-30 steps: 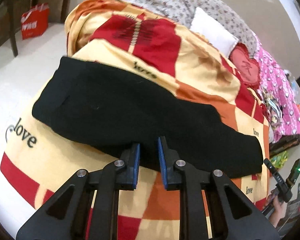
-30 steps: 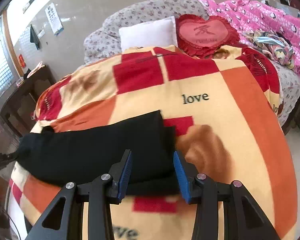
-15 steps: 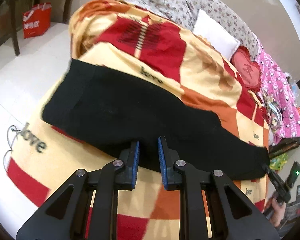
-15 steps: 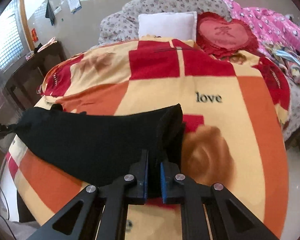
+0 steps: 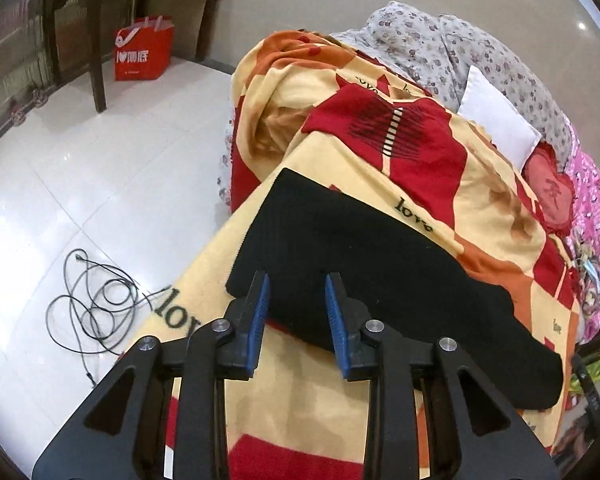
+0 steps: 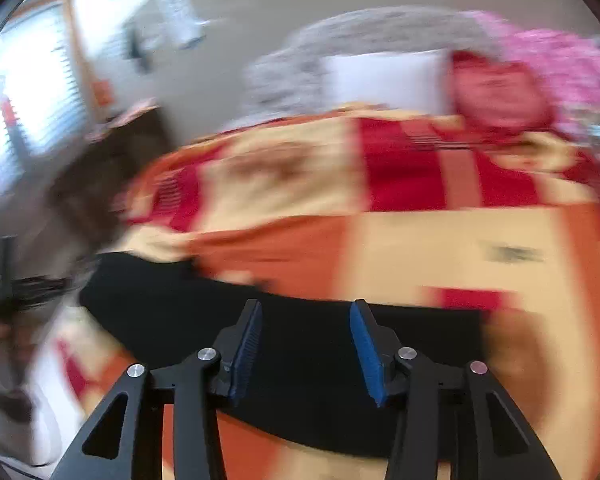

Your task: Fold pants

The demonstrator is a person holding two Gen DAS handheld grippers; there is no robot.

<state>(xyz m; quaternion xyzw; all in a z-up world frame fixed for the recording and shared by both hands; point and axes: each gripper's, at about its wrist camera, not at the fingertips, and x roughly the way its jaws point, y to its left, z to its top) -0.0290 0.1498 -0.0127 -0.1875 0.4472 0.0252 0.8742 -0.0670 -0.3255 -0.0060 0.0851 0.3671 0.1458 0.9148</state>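
Folded black knit pants (image 5: 372,280) lie across the near edge of the red-and-yellow blanket (image 5: 432,184); left tongs (image 5: 296,316) and right tongs (image 6: 304,340) have just been opening, nothing clamped; next, regrip for another fold

Matt black knit pants (image 5: 364,264), fleecy blanket (image 5: 460,200)

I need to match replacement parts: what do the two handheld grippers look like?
Both look alike. The left gripper and the right gripper have matte black fingers with triangular cut-outs, silver round pivot screws and ribbed blue pads. No cables, markings or sleeves are visible.
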